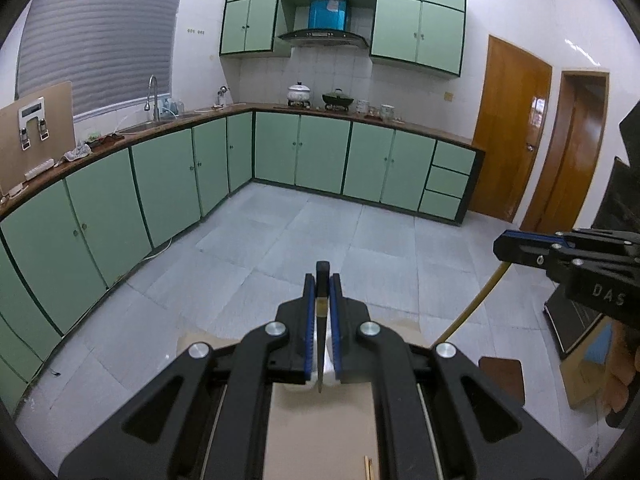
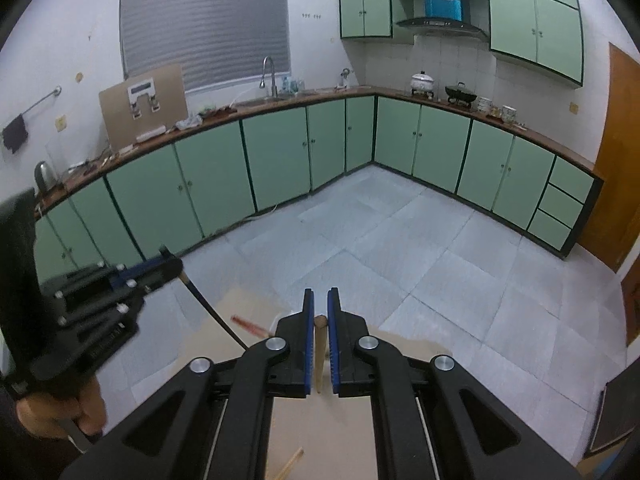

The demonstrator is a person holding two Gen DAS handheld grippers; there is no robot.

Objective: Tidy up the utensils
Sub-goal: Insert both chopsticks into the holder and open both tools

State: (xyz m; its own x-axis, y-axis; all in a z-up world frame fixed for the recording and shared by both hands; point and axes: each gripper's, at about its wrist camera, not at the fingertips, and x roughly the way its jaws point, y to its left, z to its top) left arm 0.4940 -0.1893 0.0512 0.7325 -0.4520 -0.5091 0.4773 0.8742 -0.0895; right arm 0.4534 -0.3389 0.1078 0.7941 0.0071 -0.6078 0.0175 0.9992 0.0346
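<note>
Mid-task: the left gripper clamps a dark chopstick, the right gripper a wooden chopstick; loose utensils below them await sorting.

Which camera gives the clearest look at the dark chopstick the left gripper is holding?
The right wrist view: there the dark chopstick runs sidelong from the left gripper, showing most of its length. The left wrist view sees it end-on between the blue pads, heavily foreshortened, so only a short dark sliver shows.
</note>
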